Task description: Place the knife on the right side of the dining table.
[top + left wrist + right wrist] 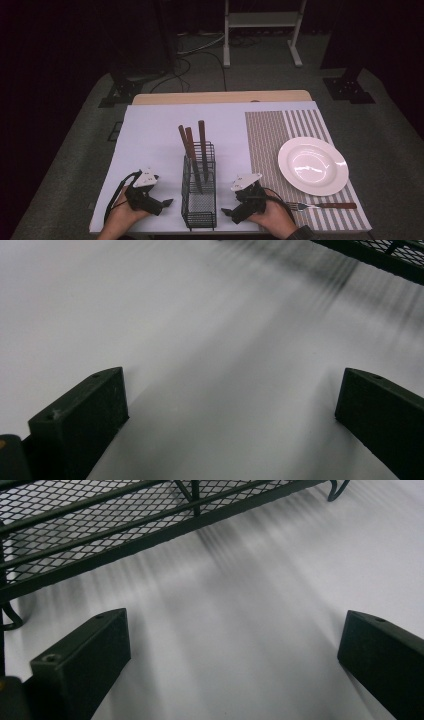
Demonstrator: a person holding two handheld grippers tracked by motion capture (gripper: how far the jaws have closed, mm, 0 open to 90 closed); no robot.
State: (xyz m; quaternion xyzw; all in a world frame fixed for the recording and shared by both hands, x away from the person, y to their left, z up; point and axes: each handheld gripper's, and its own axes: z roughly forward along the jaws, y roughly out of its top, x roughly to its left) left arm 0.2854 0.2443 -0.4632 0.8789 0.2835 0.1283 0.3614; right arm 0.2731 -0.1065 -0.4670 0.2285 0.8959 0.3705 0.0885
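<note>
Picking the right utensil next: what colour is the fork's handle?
Reddish brown, like wood. The fork lies on the striped mat below the plate; the high view shows it best.

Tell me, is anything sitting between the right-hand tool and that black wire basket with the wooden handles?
Nothing visible does. The right tool rests open on the white table cover beside the wire basket. In the right gripper view, bare cover alone lies between its jaws and the basket's mesh.
</note>
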